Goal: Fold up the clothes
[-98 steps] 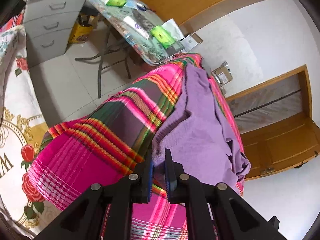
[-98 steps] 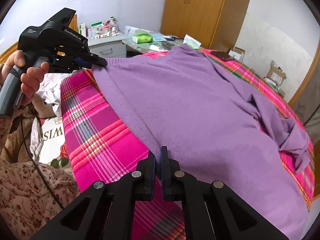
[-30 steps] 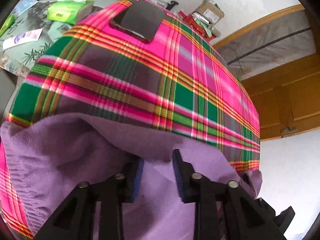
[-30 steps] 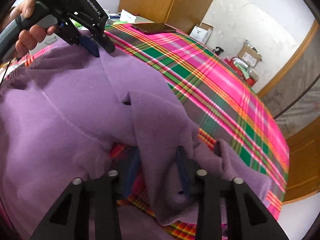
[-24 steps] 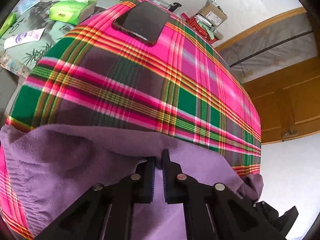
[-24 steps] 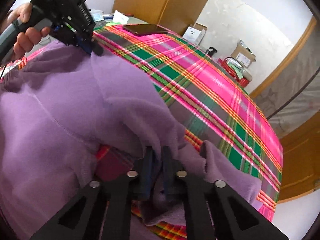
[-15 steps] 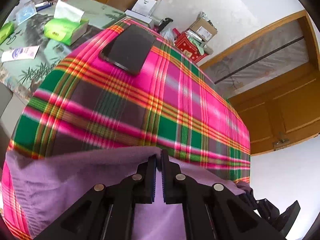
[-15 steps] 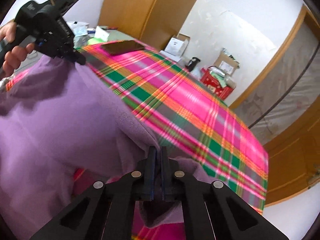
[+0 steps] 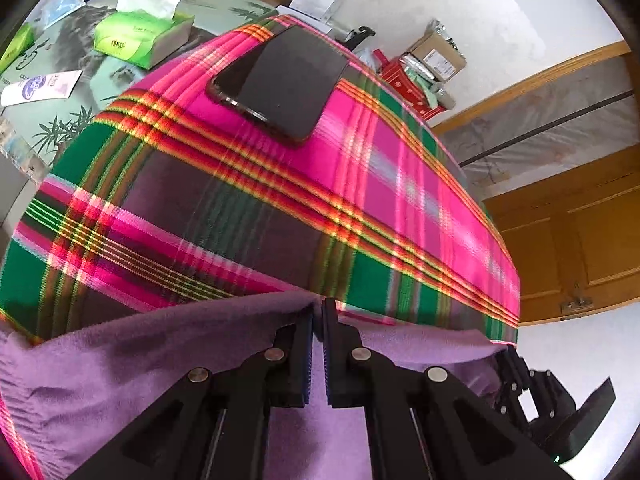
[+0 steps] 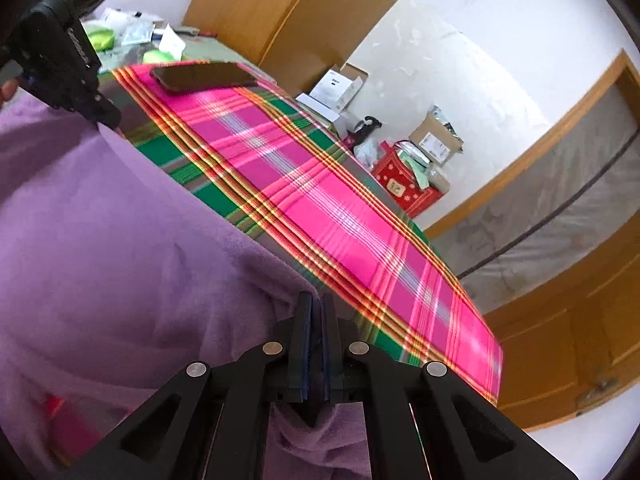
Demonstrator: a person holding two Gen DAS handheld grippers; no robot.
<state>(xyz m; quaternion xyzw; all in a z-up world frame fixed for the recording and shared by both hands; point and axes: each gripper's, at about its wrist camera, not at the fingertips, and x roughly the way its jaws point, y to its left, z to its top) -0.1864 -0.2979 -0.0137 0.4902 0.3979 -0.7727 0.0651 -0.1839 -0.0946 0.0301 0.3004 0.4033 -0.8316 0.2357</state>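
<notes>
A: How does your left gripper (image 9: 318, 316) stand?

B: You have its two fingers pressed together on the top edge of the purple garment (image 9: 152, 364). The fabric is pinched right at the tips and hangs away to both sides of them and below.

A: And your right gripper (image 10: 316, 312)?

B: The same. Its fingers are clamped on a fold of the purple garment, with cloth bunched under the pads and more of it spreading off to the left of the tips.

A: Where does the garment lie against each one?

B: Seen from your left gripper, it fills the space below and beside the fingers, and its edge runs out to the right until it meets your right gripper, which shows dark at the lower right. Seen from your right gripper, the cloth stretches up and left to your left gripper at the top left corner, where a bit of your hand (image 10: 9, 90) shows on the grip.

A: What is ahead of the tips?

B: The plaid cloth (image 9: 400, 184), pink, green and orange, lies bare just beyond both pairs of fingertips. A dark phone (image 9: 280, 84) rests flat on it at the far end, well ahead of your left gripper. Further off to the left a green tissue box (image 9: 140, 38) sits on a side table (image 9: 60, 120), and cardboard boxes (image 9: 438, 56) stand by the wall.
</notes>
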